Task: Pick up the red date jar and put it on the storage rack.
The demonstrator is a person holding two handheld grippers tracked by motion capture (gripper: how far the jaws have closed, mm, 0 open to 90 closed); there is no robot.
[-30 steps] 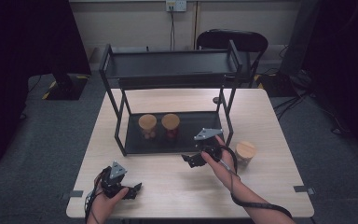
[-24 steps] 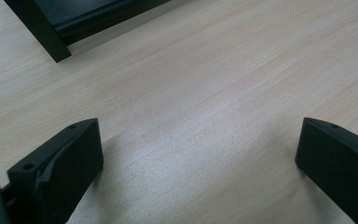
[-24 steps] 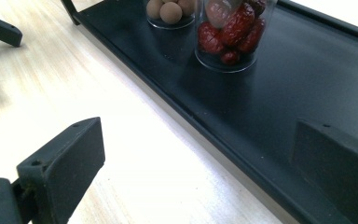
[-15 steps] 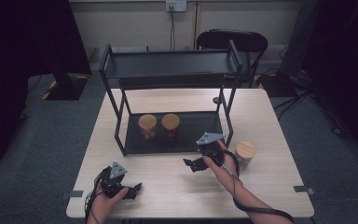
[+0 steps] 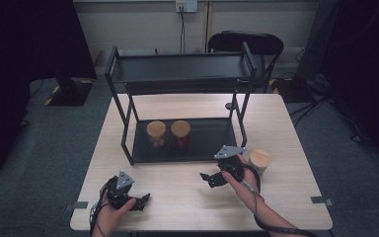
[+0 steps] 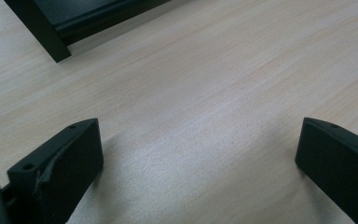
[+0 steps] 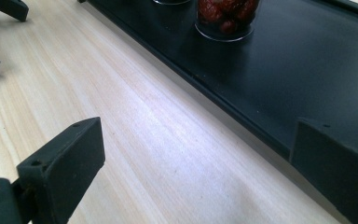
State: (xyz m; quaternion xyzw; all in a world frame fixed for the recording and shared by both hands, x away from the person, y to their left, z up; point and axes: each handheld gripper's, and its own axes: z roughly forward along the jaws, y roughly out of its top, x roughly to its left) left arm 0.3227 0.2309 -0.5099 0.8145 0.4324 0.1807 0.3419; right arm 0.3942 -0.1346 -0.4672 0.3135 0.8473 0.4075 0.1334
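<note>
Two jars with wooden lids, one (image 5: 156,132) left of the other (image 5: 180,130), stand on the lower shelf of a black two-tier rack (image 5: 237,79). A third jar (image 5: 260,160) stands on the table right of the rack. My right gripper (image 5: 211,180) (image 7: 196,140) hovers open and empty just in front of the rack's lower shelf (image 7: 284,70), left of the third jar. The right gripper view shows a jar of red contents (image 7: 226,16) on that shelf. My left gripper (image 5: 142,201) (image 6: 198,135) is open and empty, low over the table near its front left.
The wooden table (image 5: 276,113) has bare room in front of the rack. A rack foot (image 6: 42,32) stands ahead of the left gripper. A black chair (image 5: 246,42) is behind the table. Dark floor surrounds it.
My right gripper has drawn back from the rack's front edge toward the person's side of the table. The left gripper has stayed put.
</note>
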